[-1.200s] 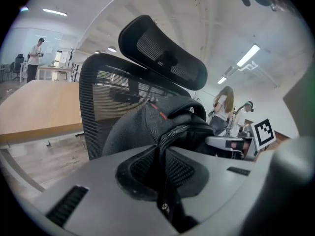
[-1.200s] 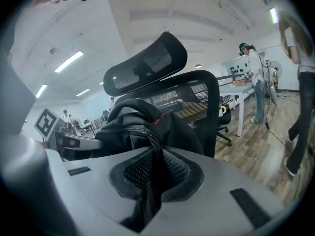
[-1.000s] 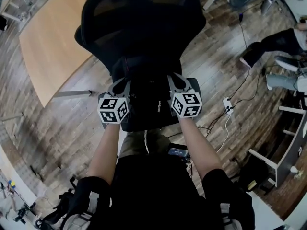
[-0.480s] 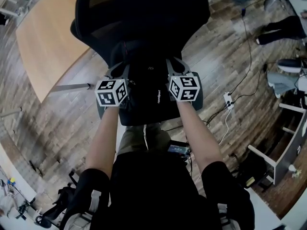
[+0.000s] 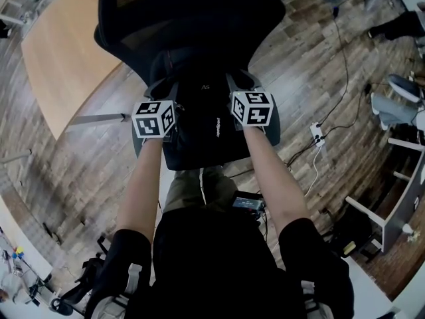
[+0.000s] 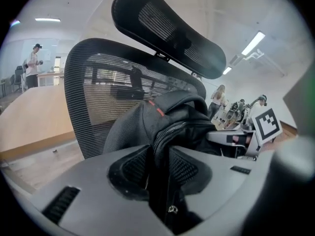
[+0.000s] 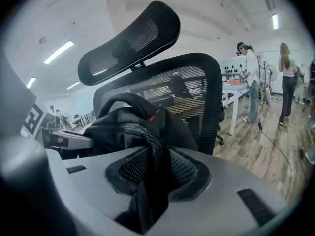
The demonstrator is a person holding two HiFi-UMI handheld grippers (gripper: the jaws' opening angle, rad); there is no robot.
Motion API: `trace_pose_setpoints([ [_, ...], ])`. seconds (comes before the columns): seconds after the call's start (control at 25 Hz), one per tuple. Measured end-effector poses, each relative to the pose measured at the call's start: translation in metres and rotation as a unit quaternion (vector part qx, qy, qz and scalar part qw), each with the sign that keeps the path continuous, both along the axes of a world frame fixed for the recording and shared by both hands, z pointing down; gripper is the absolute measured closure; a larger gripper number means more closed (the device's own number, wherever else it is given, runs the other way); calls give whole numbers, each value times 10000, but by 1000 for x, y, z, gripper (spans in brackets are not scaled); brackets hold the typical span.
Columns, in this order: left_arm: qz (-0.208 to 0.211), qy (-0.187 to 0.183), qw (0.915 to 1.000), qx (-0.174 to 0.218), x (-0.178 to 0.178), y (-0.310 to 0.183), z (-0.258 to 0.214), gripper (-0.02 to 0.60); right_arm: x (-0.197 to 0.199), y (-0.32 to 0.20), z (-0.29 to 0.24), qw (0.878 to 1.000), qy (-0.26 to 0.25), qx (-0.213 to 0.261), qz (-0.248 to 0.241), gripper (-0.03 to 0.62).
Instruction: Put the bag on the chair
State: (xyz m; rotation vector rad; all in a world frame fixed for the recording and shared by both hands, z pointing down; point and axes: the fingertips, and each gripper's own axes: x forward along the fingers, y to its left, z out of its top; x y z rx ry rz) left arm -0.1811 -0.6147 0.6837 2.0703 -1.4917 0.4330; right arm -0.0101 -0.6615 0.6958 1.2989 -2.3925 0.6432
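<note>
Black fabric bag with red tab, standing on seat of black mesh office chair, against backrest. Release step in hand: left hand-held gripper and right hand-held gripper both opening, folds of bag fabric between slackening jaws, one at each side. Next, likely: spread wider, draw straight back, avoid snagging zip or dragging bag off seat.
</note>
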Motion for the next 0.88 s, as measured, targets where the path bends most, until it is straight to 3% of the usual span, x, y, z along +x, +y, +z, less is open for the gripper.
trace_pose_setpoints([
  [0.12, 26, -146, 9999, -59, 2, 7, 1, 450, 7, 5, -1, 9998, -109, -137, 3, 431],
  [0.24, -35, -346, 9994, 44, -4, 15, -3, 440, 14, 16, -4, 9997, -146, -186, -3, 408],
  [0.36, -93, -650, 9976, 226, -11, 33, -11, 440, 20, 33, -15, 9997, -191, -117, 36, 419],
  [0.56, -292, -422, 9981, 340, -8, 70, -27, 443, 34, 62, -48, 9985, -473, 232, 126, 484],
  [0.72, -218, -276, 9973, 647, 9, 91, -55, 493, 43, 86, -77, 9964, -610, 594, 41, 545],
  [0.88, -112, -429, 9923, 1157, 20, 116, -93, 577, 47, 116, -101, 9933, -595, 992, 4, 583],
])
